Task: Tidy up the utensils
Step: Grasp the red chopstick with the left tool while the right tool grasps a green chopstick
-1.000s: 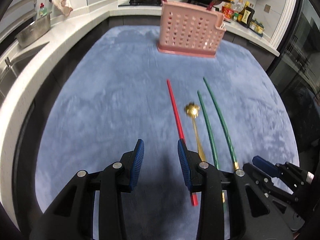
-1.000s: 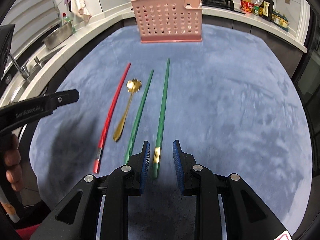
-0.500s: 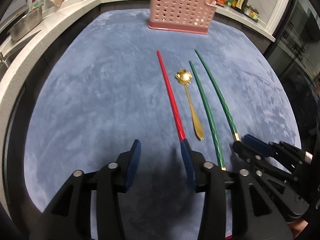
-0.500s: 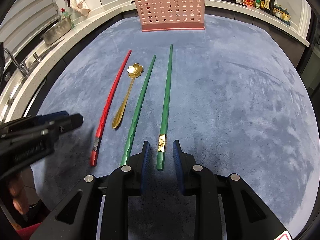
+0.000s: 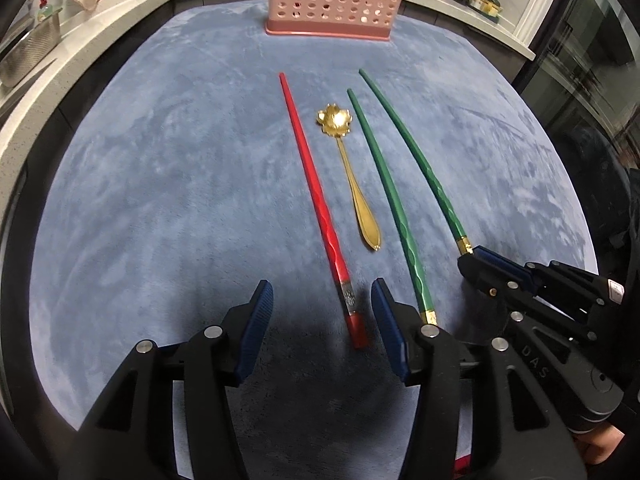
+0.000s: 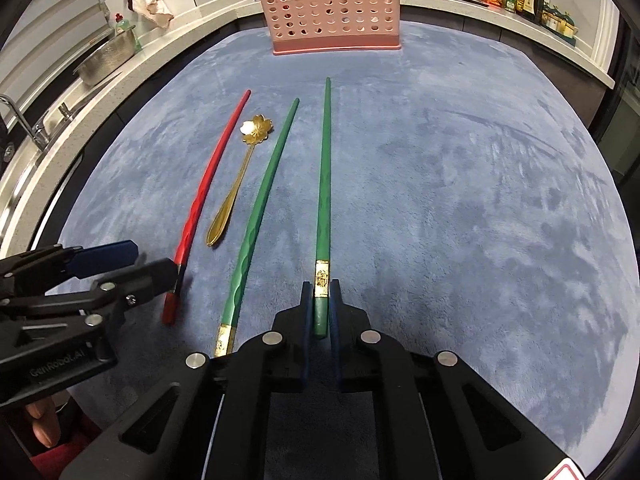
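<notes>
While the left gripper (image 5: pixel 322 320) is being opened around the red chopstick (image 5: pixel 316 196), nothing is being pressed. The outer green chopstick (image 6: pixel 323 208) is being clamped by the closed right gripper (image 6: pixel 320 304).

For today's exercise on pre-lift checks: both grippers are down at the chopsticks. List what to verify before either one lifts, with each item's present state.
1. Right gripper shut on the outer green chopstick: ok.
2. Grip sits at the chopstick's thick end, past the gold band: ok.
3. Left gripper straddles the red chopstick: ok, though its fingers are opening and not yet pressing.
4. Gold spoon clear of both grippers: ok.
5. Pink utensil basket upright, path unobstructed: ok.
6. Free room inside basket: cannot tell.
</notes>
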A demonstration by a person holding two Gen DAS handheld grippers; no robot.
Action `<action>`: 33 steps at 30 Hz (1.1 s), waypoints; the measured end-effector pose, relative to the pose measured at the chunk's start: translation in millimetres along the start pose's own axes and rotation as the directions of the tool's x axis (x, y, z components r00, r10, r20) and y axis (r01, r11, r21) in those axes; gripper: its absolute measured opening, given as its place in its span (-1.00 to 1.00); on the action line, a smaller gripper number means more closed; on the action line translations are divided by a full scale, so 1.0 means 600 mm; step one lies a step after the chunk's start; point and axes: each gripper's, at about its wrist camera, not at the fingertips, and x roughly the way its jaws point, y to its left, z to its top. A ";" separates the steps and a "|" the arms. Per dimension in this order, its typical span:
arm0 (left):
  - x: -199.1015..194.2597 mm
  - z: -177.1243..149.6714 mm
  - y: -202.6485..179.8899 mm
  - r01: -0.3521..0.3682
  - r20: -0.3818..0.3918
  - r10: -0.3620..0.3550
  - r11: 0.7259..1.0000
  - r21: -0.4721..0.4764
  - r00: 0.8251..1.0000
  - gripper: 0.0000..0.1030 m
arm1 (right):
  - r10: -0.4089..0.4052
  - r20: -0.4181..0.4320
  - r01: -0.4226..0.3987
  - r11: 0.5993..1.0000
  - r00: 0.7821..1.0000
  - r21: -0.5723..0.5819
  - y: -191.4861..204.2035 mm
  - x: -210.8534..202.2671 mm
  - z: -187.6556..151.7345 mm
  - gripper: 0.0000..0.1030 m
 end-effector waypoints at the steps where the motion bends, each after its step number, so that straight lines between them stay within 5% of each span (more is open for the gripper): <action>1: 0.002 -0.001 0.000 0.002 -0.003 -0.002 1.000 -0.001 1.000 -0.06 | 0.001 -0.001 -0.001 1.000 1.000 0.003 -0.001 -0.001 -0.001 -0.86; 11: 0.015 -0.005 0.001 -0.014 -0.019 0.014 1.000 -0.004 1.000 -0.19 | 0.013 -0.008 -0.013 0.999 1.000 0.034 -0.010 -0.011 -0.014 -0.86; 19: 0.013 -0.012 0.005 -0.006 -0.024 0.006 1.000 -0.012 1.000 -0.85 | 0.015 -0.008 -0.014 0.999 1.000 0.037 -0.011 -0.013 -0.015 -0.86; 33: -0.031 -0.009 0.027 -0.011 0.047 0.013 0.998 -0.059 0.999 -0.87 | 0.004 0.033 -0.006 0.999 0.999 0.042 -0.014 -0.043 -0.013 -0.86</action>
